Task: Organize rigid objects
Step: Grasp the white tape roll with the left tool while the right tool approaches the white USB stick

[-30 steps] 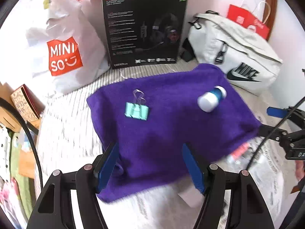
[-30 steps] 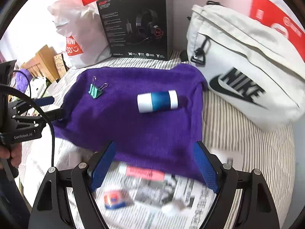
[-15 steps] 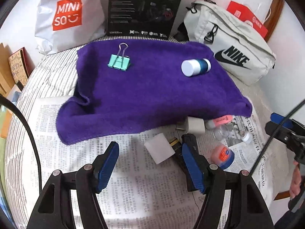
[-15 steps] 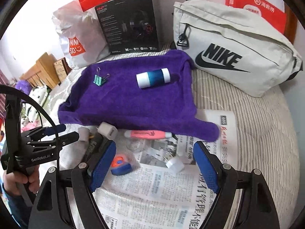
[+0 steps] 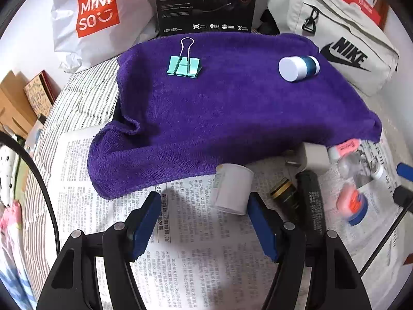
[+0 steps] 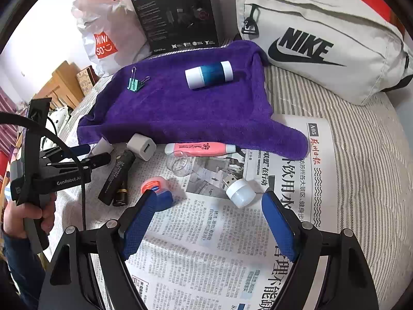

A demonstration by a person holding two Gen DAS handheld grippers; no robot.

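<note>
Moved closer over the newspaper [image 5: 180, 245] since before; left hand-held gripper [image 5: 204, 222] spread beside white cylinder [image 5: 231, 190], right hand-held gripper [image 6: 209, 222] spread, empty.

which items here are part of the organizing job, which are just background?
Job items: purple towel, teal binder clip, blue-and-white bottle; on the newspaper: white charger, pink tube, small white jar, black cylinder.

Background: Nike bag, Miniso bag, headset box.
</note>
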